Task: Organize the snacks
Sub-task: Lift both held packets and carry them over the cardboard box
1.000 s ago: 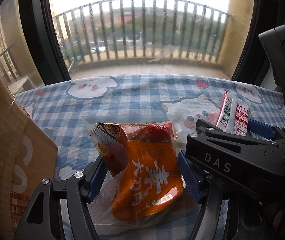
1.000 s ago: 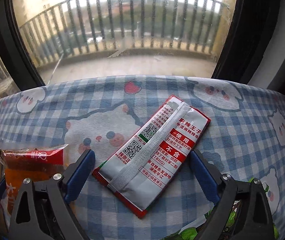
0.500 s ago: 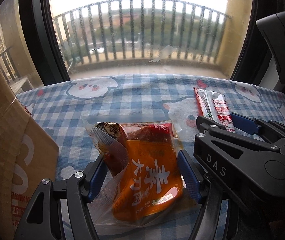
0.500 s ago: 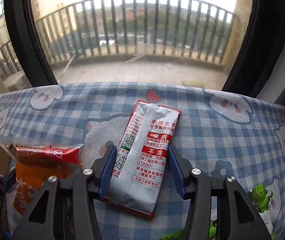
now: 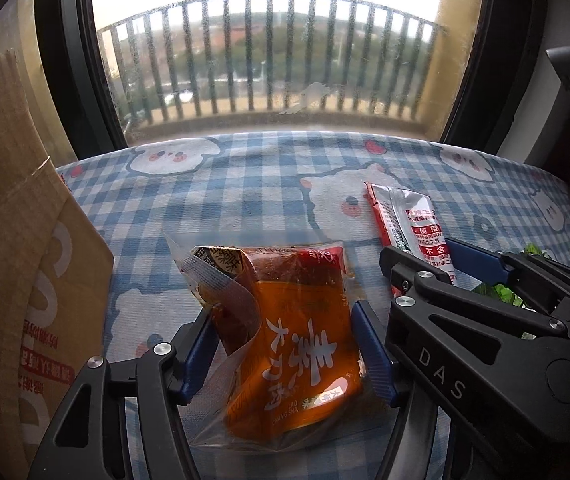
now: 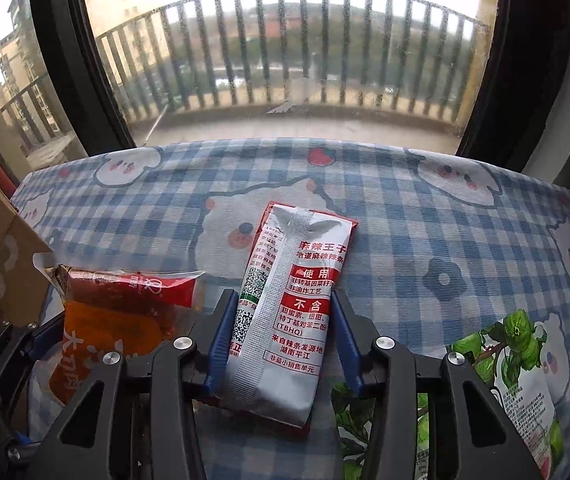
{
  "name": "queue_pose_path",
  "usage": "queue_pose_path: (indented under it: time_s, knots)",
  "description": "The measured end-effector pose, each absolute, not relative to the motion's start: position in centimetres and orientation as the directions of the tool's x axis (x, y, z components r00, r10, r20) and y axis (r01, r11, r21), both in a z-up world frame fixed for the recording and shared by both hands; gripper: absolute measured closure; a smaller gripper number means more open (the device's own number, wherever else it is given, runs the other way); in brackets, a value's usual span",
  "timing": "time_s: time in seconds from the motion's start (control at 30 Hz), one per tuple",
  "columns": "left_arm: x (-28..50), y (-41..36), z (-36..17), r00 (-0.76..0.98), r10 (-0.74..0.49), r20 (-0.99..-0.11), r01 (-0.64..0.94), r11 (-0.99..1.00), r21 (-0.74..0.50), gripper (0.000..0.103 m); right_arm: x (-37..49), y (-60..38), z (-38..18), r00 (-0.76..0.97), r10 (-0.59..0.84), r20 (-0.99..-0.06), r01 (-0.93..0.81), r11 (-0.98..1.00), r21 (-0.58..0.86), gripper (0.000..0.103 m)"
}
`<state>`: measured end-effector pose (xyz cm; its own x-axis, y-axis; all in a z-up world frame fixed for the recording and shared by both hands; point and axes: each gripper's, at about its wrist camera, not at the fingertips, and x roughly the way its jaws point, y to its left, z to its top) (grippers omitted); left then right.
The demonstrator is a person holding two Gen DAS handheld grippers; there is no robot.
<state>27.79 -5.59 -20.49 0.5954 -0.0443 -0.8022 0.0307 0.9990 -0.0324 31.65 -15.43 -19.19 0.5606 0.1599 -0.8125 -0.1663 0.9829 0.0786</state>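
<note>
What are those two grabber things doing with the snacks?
A person holds a grabber in each hand. The left gripper is clamped on an orange snack packet. The right gripper has just been closing on a silver and red packet. A cardboard box waits on the left.

"DAS" stands on the right gripper (image 5: 437, 264) body, at four o'clock in the left view. The orange pouch (image 5: 301, 344) reads "LAO CHANG SHA". The silver packet (image 6: 285, 312) reads "(TBHQ)".
</note>
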Motion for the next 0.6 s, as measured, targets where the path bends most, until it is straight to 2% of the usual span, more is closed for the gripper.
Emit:
queue_pose_path:
  time_s: [0.33,0.37,0.4,0.5,0.6]
  knots:
    - [23.7,-6.8,-18.5,0.621,-0.074,-0.781,0.059,0.997,-0.048,0.039,27.1,-16.1,-17.1,0.585,0.182,-0.790,-0.178,0.980,0.095,0.055]
    - [23.2,-7.0,-18.1,0.629,-0.076,-0.774,0.062,0.997,-0.047,0.047,26.7,-16.5,-16.7,0.592,0.184,-0.785,-0.178,0.979,0.096,0.055]
    - [22.7,-7.2,-17.6,0.635,-0.077,-0.768,0.069,0.997,-0.042,0.066,26.2,-16.6,-16.3,0.599,0.188,-0.779,-0.179,0.979,0.099,0.055]
    - [21.7,-7.6,-16.7,0.628,-0.122,-0.769,0.090,0.992,-0.084,0.066,24.6,-16.8,-14.8,0.617,0.203,-0.760,-0.185,0.977,0.110,0.055]
    - [20.6,-8.0,-16.6,0.630,-0.108,-0.769,0.083,0.994,-0.072,0.066,23.1,-16.9,-13.9,0.638,0.191,-0.746,-0.189,0.978,0.088,0.054]
